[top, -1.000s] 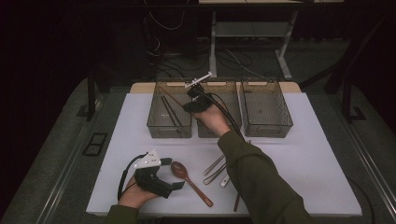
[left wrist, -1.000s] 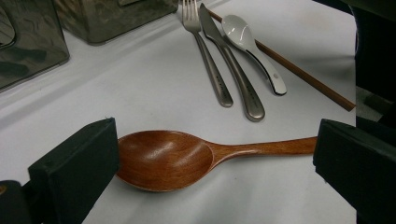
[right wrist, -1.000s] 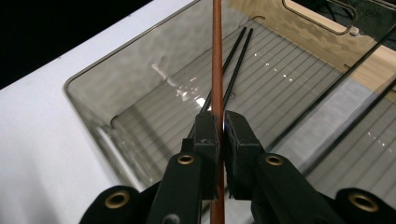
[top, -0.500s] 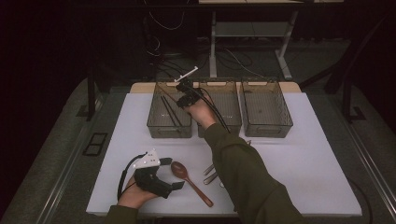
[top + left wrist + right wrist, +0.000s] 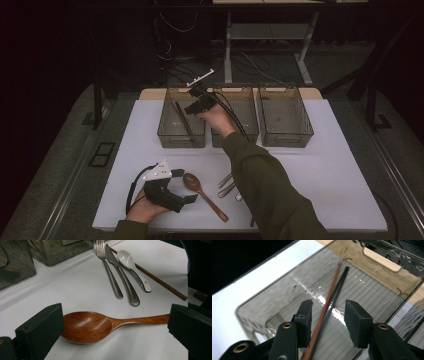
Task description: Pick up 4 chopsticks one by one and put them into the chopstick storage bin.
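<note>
- The right gripper hangs over the left bin of three at the table's far edge, jaws pointing down into it. They have just been opening and now stand apart with nothing pinched between them: a release, by my reading.
- Right under those jaws, in the right gripper view, two chopsticks lie on the bin floor side by side and touching, a brown chopstick and a black chopstick. Their long axes run along the bin's length, from its near end to its far end.
- The middle bin and right bin look empty from the high view, though the arm hides part of the middle one.
- The left gripper rests on the table near the front edge, jaws wide and gripping nothing.
- A wooden spoon lies flat between those jaws, bowl by one jaw and handle reaching towards the other, so its long axis runs across the gap, not along it. The left hand is plainly the nearer to it.
- Just beyond the spoon lie a fork, a knife, a white spoon and one more chopstick, partly under the white spoon.
- Count: three bins, three chopsticks, two spoons, one fork, one knife.
</note>
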Demonstrator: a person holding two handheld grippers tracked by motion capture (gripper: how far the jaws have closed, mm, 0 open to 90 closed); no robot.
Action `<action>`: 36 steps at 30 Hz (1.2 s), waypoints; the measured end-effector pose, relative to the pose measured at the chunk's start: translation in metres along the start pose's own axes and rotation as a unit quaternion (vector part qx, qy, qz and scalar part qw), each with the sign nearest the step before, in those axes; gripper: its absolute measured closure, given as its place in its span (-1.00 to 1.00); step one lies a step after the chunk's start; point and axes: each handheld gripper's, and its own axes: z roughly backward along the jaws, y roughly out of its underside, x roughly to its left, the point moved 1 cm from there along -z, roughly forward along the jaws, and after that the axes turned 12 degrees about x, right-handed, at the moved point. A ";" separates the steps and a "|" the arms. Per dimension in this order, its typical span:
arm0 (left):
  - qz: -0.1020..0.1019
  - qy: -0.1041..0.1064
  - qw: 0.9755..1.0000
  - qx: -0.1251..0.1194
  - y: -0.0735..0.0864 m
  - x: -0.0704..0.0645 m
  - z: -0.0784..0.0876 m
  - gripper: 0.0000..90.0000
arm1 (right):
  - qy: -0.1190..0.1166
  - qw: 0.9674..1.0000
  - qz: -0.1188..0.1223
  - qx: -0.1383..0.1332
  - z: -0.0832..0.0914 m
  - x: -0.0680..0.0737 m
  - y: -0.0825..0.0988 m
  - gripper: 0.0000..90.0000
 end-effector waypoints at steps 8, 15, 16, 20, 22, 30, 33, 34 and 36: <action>-0.001 -0.001 1.000 0.002 0.000 0.000 0.000 -1.00 | -0.026 0.999 0.024 -0.015 0.013 0.008 0.010 0.11; -0.001 -0.004 1.000 0.006 0.000 0.000 -0.001 -1.00 | -0.041 0.998 0.039 -0.023 0.028 0.005 0.035 0.03; -0.001 -0.004 1.000 0.007 0.000 -0.001 -0.001 -1.00 | -0.043 0.998 0.041 -0.026 0.031 0.004 0.039 0.03; -0.003 -0.006 1.000 0.011 0.000 -0.001 -0.002 -1.00 | -0.047 0.997 0.044 -0.031 0.042 0.000 0.059 0.00; -0.003 -0.007 1.000 0.013 0.000 -0.001 -0.002 -1.00 | -0.050 0.997 0.047 -0.034 0.047 -0.002 0.069 0.00; 0.001 -0.008 1.000 0.012 0.001 -0.001 -0.003 -1.00 | -0.054 0.996 0.050 -0.040 0.067 -0.008 0.112 0.01; 0.002 -0.008 1.000 0.014 0.001 -0.001 -0.004 -1.00 | -0.052 0.996 0.052 -0.039 0.073 -0.012 0.128 0.04; 0.002 -0.008 1.000 0.013 0.001 -0.001 -0.004 -1.00 | -0.053 0.997 0.048 -0.037 0.075 -0.013 0.133 0.06; 0.002 -0.008 1.000 0.013 0.001 -0.001 -0.003 -1.00 | -0.050 0.997 0.050 -0.035 0.079 -0.016 0.143 0.10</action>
